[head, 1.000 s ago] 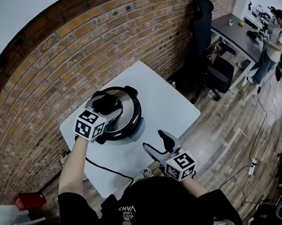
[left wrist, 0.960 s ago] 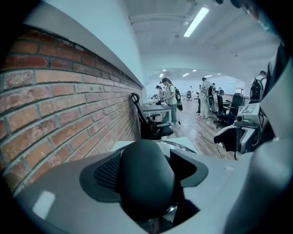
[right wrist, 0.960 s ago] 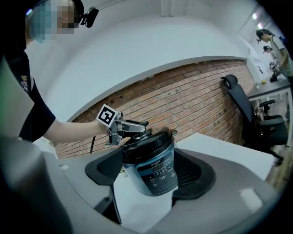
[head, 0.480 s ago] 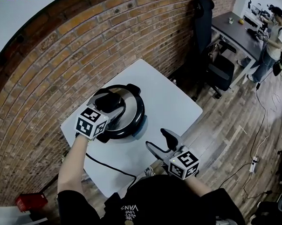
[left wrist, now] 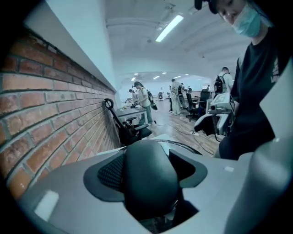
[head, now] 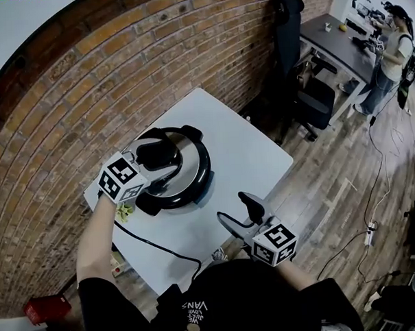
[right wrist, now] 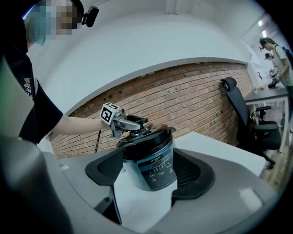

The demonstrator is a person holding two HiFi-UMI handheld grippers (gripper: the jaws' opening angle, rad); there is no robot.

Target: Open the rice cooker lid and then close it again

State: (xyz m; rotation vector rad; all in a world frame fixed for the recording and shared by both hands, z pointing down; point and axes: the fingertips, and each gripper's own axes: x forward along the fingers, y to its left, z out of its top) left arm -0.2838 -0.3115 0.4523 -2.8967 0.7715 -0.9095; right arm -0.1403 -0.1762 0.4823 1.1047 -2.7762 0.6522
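The rice cooker stands on the white table, its silver and black lid resting on the pot. My left gripper reaches over it from the left and is shut on the black lid handle. In the left gripper view that handle fills the space between the jaws of the left gripper. My right gripper hovers open near the table's front edge, holding nothing. In the right gripper view, the cooker with its blue panel shows beyond the open right gripper, and the left gripper sits on its lid.
A black power cable runs from the cooker across the table's front left. A brick wall stands close behind the table. A black office chair and a dark desk with a person are at the right.
The left gripper's marker cube has swung slightly to the left, the handle still in its jaws. The right gripper has hardly moved. The head camera has shifted a little.
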